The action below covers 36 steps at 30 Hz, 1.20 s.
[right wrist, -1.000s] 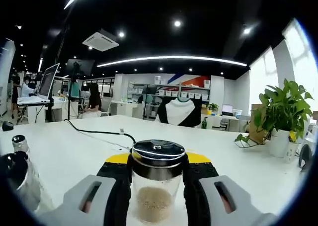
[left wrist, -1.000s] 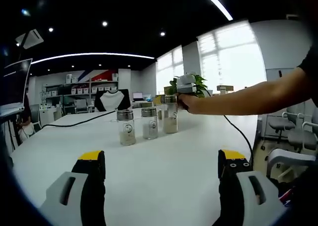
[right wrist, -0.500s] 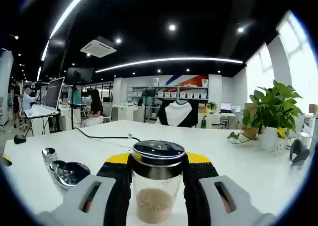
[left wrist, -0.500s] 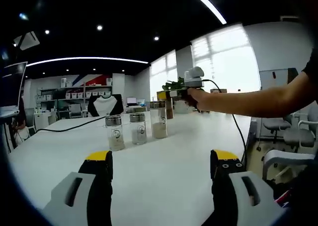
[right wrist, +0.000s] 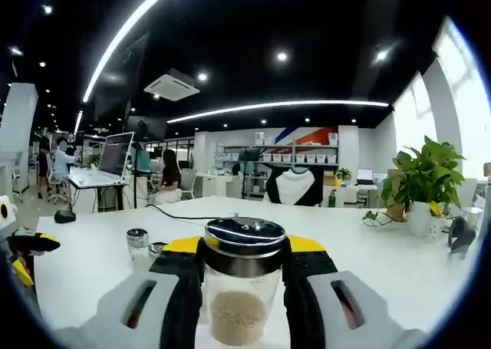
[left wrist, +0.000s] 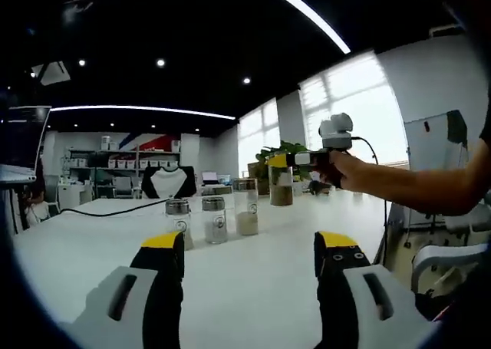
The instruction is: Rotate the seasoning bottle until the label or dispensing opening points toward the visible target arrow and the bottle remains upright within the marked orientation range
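The seasoning bottle (right wrist: 244, 307) is clear glass with a dark metal lid and pale powder in its lower part. My right gripper (right wrist: 244, 251) is shut on it just below the lid, and it stands upright. In the left gripper view the same bottle (left wrist: 281, 188) hangs above the white table (left wrist: 253, 272), held by the right gripper (left wrist: 281, 163) in a person's hand (left wrist: 347, 171). Three similar bottles (left wrist: 214, 219) stand in a row on the table. My left gripper (left wrist: 250, 251) is open in front of them, holding nothing. I see no arrow or marking.
The row of bottles (right wrist: 139, 241) lies low at the left in the right gripper view, and the left gripper (right wrist: 21, 245) shows at the left edge. A potted plant (right wrist: 424, 192) stands at the far right of the table. A black cable (left wrist: 115, 205) crosses the far table.
The right gripper has carried the bottle up and away to the right of the row. Both views have shifted with the hands. The left gripper stays open.
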{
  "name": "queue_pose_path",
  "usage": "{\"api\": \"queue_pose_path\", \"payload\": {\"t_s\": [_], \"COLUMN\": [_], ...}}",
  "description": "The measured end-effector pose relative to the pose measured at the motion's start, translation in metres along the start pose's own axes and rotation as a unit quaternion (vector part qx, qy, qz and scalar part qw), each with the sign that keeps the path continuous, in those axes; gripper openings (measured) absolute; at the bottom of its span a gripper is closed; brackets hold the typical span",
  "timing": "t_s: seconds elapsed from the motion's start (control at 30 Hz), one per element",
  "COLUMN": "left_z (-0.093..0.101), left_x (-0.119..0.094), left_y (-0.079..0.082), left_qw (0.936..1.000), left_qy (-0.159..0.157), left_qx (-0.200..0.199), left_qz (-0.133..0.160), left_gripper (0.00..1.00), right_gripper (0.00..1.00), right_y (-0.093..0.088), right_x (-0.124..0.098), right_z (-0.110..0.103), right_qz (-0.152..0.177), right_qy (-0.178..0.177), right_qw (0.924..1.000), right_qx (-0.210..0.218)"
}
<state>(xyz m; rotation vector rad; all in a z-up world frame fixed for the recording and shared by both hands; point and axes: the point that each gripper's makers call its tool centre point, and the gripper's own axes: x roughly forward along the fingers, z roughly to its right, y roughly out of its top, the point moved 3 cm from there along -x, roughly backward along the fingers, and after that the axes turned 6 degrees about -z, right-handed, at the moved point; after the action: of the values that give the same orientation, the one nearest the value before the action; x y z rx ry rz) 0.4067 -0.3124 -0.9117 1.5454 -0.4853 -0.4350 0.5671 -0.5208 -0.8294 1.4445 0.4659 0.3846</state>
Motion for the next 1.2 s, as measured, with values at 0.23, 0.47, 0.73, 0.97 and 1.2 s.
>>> {"api": "queue_pose_path", "payload": {"t_s": [0.23,0.47,0.73,0.97,1.2], "left_z": [0.01,0.02,0.031,0.032,0.042], "left_x": [0.006,0.009,0.007,0.004,-0.001], "left_y": [-0.004,-0.012,-0.005,-0.01,-0.003], "left_qw": [0.9997,0.9985,0.9979,0.9962,0.9924], "left_qy": [-0.021,-0.041,-0.061,-0.083,-0.123], "left_qx": [0.005,-0.017,-0.015,-0.012,-0.008], "left_qz": [-0.012,-0.031,-0.018,-0.026,-0.003], "left_gripper": [0.76,0.73,0.67,0.57,0.48], "right_gripper": [0.37,0.37,0.37,0.37,0.37], "right_y": [-0.011,-0.02,-0.015,-0.014,-0.012], "right_x": [-0.024,-0.038,-0.05,-0.062,-0.074], "right_z": [-0.058,-0.112,-0.158,-0.193,-0.212], "right_qz": [0.009,-0.003,0.004,0.008,0.019], "right_qy": [0.09,0.157,0.22,0.302,0.389], "right_qw": [0.9958,0.9872,0.9752,0.9527,0.9207], "right_qx": [0.018,-0.026,-0.02,-0.033,-0.022]}}
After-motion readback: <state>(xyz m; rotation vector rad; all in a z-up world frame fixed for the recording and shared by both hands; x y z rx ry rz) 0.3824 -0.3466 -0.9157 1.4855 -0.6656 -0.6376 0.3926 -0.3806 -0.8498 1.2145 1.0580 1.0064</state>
